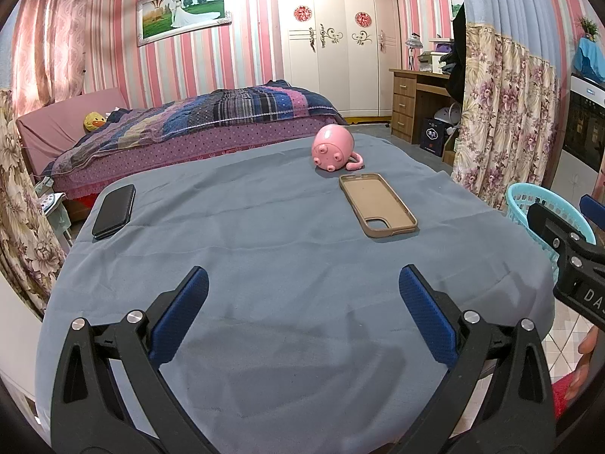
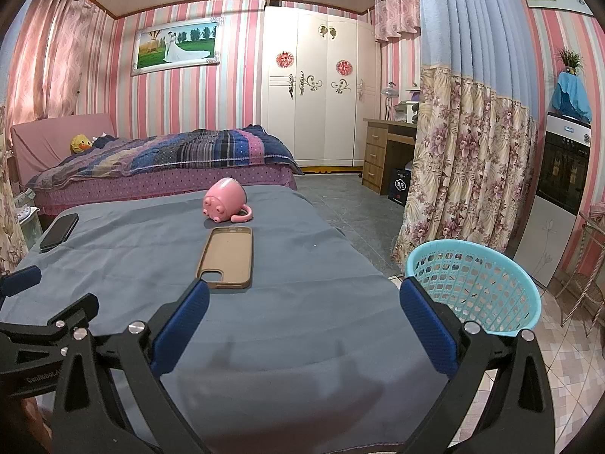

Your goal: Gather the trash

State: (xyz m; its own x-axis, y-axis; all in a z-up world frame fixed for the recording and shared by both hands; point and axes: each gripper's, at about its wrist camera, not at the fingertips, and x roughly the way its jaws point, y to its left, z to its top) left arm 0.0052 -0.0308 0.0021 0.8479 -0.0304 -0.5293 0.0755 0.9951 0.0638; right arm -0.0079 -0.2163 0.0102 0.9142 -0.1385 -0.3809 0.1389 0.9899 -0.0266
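A tan phone case (image 1: pixel 378 204) lies face up on the grey-blue cloth table (image 1: pixel 264 249); it also shows in the right wrist view (image 2: pixel 227 261). A pink pig-shaped mug (image 1: pixel 333 146) lies on its side behind it, also in the right wrist view (image 2: pixel 225 201). A black phone (image 1: pixel 114 210) lies at the table's left edge, also in the right wrist view (image 2: pixel 59 231). A turquoise mesh basket (image 2: pixel 476 283) stands on the floor right of the table. My left gripper (image 1: pixel 302 283) is open and empty above the table's near part. My right gripper (image 2: pixel 304 295) is open and empty, near the table's right edge.
A bed (image 2: pixel 162 166) stands behind the table, a white wardrobe (image 2: pixel 317 102) and wooden desk (image 2: pixel 385 151) beyond. A floral curtain (image 2: pixel 465 174) hangs at the right by the basket. Tiled floor (image 2: pixel 567 363) lies to the right.
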